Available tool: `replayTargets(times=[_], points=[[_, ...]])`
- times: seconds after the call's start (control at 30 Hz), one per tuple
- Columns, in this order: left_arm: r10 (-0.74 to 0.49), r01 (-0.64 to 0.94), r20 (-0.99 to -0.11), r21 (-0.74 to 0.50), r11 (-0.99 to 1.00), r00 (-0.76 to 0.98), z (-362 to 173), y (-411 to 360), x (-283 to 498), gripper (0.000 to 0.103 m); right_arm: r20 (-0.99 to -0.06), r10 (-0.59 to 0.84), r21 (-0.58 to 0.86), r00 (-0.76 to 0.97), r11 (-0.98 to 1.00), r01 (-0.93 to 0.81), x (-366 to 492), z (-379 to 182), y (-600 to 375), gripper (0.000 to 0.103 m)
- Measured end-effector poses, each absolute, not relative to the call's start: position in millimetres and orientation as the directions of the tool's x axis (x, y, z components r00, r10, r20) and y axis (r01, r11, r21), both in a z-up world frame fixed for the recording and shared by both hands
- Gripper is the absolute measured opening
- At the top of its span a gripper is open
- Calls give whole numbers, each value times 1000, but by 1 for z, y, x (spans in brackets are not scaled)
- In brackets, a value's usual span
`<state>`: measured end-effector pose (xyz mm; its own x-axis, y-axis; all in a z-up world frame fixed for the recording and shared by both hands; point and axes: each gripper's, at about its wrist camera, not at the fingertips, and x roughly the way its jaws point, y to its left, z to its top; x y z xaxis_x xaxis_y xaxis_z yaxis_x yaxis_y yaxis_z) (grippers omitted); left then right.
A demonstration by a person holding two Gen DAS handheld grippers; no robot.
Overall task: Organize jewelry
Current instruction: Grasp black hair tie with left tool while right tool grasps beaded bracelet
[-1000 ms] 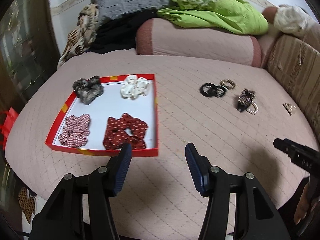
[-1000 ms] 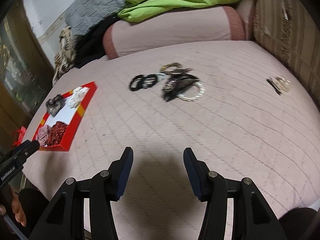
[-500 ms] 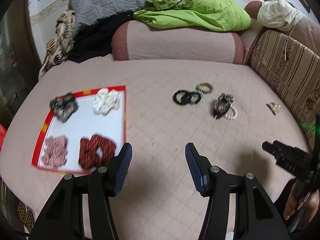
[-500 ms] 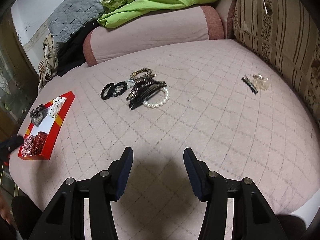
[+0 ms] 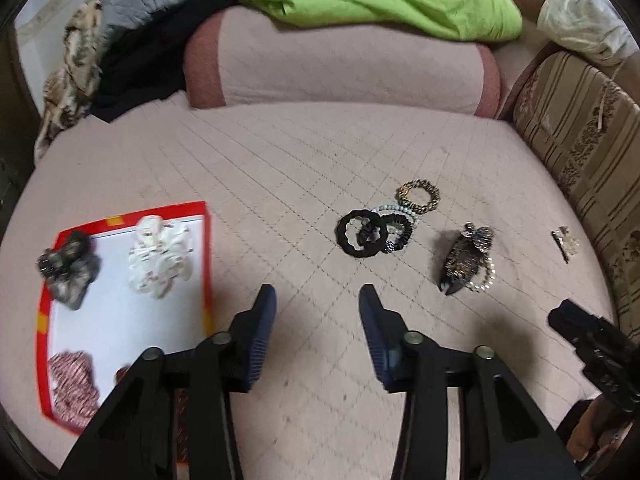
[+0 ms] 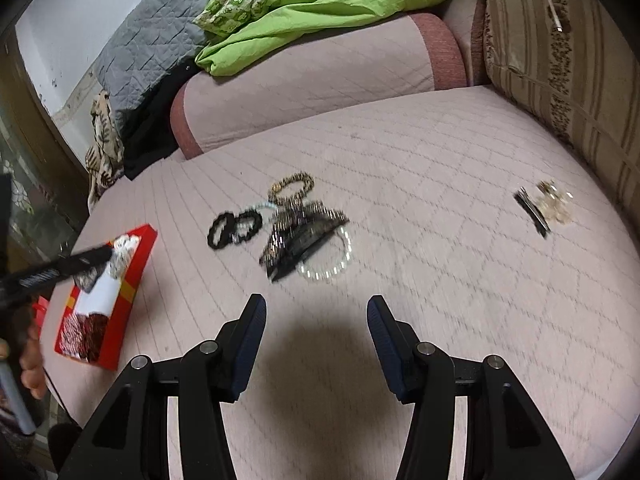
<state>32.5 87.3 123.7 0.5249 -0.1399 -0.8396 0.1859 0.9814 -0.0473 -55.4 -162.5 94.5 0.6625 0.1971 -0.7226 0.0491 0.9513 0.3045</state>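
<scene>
The left gripper, empty and closing, has swung from the red tray toward two black hair ties.

Right claw open and empty over a pink quilted bed, black scalloped hair ties beside a black sparkly hair clip on a pearl bracelet, red shallow cardboard tray of scrunchies at left, left claw reaching across it
</scene>
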Motion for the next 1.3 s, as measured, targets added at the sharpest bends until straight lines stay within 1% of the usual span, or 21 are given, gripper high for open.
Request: replayTargets(times=[0.23,0.4,0.53,0.73,0.9,0.93,0.97,1.0,1.03,1.17,1.3], points=[[-166,173,-878,-97,980,448,73,74,91,39,-749,217,303,626,952,33,18,98,-164,57],[-179,169,-895,-119,979,409,45,66,127,34,-786,205,264,583,964,16,83,89,-159,57],[-212,181,-897,-152,972,389,27,63,149,33,-817,204,247,540,969,7,129,76,-154,57],[-209,260,-879,-101,960,429,23,48,156,33,-874,181,198,451,980,-11,170,46,-144,57],[-168,281,-859,-30,959,483,17,38,150,33,-904,141,145,403,989,-20,181,29,-137,56],[-153,282,-855,-8,959,495,16,35,147,33,-908,121,116,401,993,-35,183,29,-134,51],[-152,287,-854,-4,958,497,16,33,146,27,-914,84,68,396,996,-53,184,28,-129,44],[-160,292,-855,-10,956,494,18,32,146,12,-916,53,27,397,997,-72,184,29,-124,25],[-165,295,-858,-17,955,486,19,30,144,7,-915,49,15,400,996,-87,185,29,-120,7],[-190,291,-864,-53,955,466,26,31,139,6,-904,71,37,421,995,-90,176,40,-120,7],[-204,293,-851,-62,954,484,43,39,120,6,-870,97,69,483,995,-77,153,68,-127,7]])
